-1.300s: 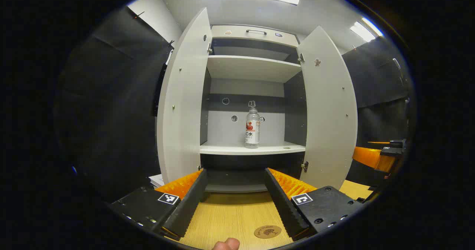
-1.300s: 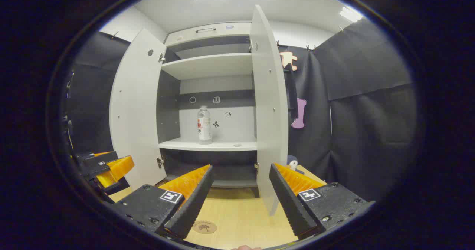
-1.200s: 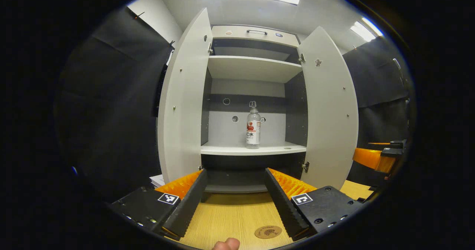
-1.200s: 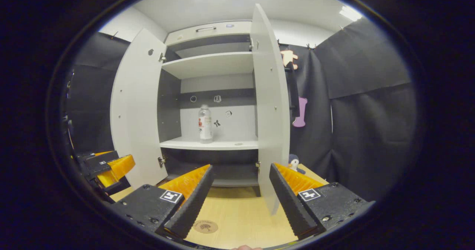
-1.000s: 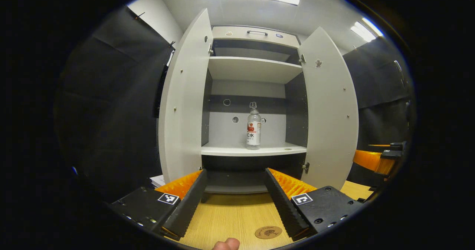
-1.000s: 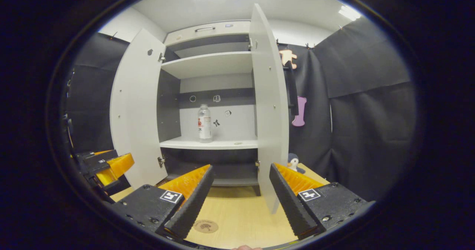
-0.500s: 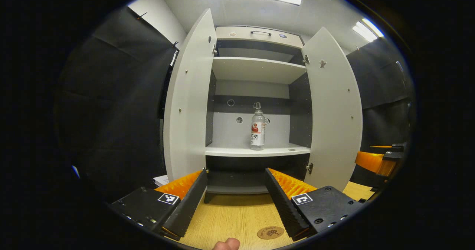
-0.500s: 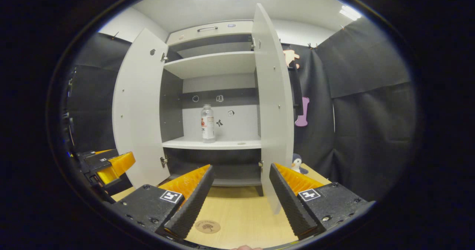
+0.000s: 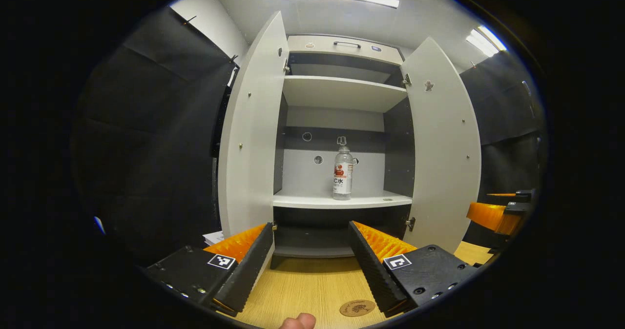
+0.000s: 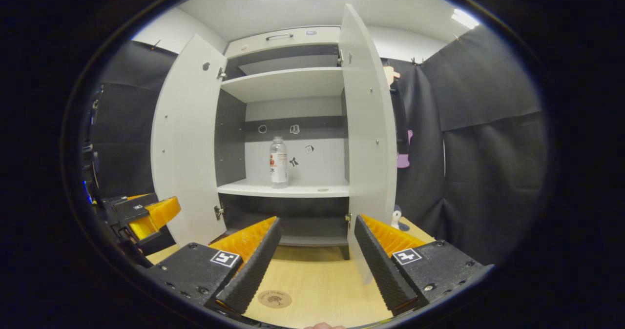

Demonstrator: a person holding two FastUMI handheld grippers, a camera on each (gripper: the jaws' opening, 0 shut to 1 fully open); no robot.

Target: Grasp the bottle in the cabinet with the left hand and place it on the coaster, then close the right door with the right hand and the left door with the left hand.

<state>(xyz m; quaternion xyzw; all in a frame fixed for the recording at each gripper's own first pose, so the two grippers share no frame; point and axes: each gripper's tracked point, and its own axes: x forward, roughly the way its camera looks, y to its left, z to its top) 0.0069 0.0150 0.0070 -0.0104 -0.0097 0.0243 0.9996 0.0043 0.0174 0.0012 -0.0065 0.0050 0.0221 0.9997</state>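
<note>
A clear bottle (image 9: 343,174) (image 10: 279,163) with a red and white label stands upright on the lower shelf (image 9: 342,201) of the white cabinet. Both doors hang wide open: the left door (image 9: 251,138) (image 10: 188,138) and the right door (image 9: 447,143) (image 10: 369,133). A round brown coaster (image 9: 357,308) (image 10: 274,298) lies on the wooden table in front. My left gripper (image 9: 310,258) is open, well short of the cabinet, with nothing between its fingers. My right gripper (image 10: 315,260) is open too, near the right door's edge. Each gripper also shows at the other view's side: the right gripper (image 9: 503,212) and the left gripper (image 10: 141,216).
The wooden table (image 9: 302,290) runs up to the cabinet's foot. An upper shelf (image 9: 342,92) and a top drawer with a handle (image 9: 346,44) sit above. A small penguin toy (image 10: 396,219) stands by the right door. A fingertip (image 9: 299,321) pokes in at the bottom edge.
Both views have drifted left, so the cabinet and bottle sit further right in them. Both grippers stay open. The bottle and doors have not moved.
</note>
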